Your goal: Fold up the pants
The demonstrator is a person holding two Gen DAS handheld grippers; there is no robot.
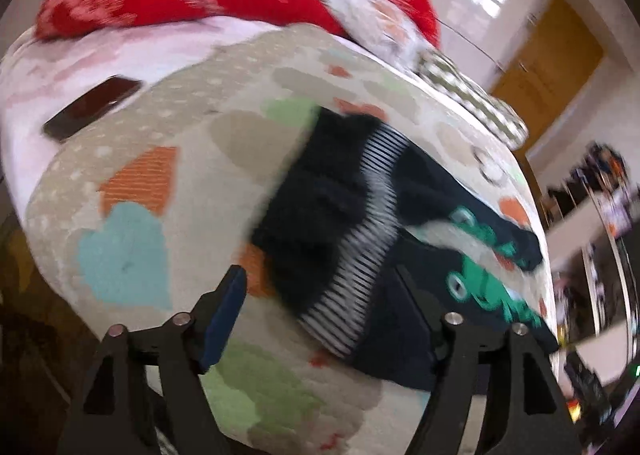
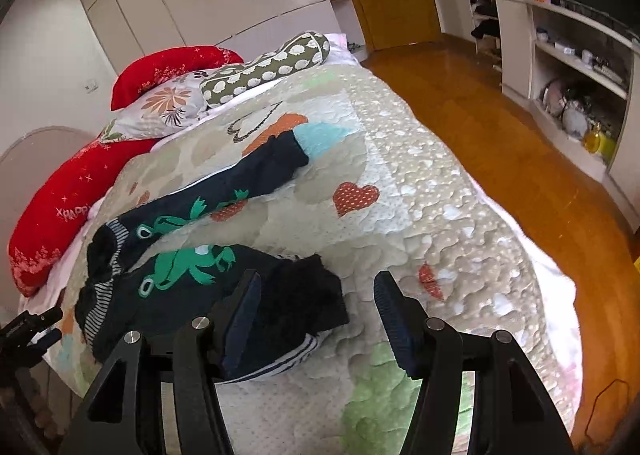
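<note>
Small dark navy pants (image 1: 328, 195) with green frog prints and striped cuffs lie crumpled on the quilted bedspread (image 1: 160, 135). My left gripper (image 1: 320, 275) is open, its fingers spread either side of the striped band, with no pad pressing the cloth. In the right wrist view the pants (image 2: 180, 287) lie with one leg stretched away toward the pillows and the other leg bunched near me. My right gripper (image 2: 318, 281) stands open just above that bunched leg end, its left finger (image 2: 244, 307) over the dark cloth and its right finger over bare quilt (image 2: 400, 195).
A dark phone (image 1: 92, 107) lies on the sheet beside the quilt. Red pillows (image 2: 60, 195), a floral pillow and a green patterned bolster (image 2: 272, 63) sit at the head of the bed. The wooden floor (image 2: 500, 135) and white shelves (image 2: 560, 55) are to the right.
</note>
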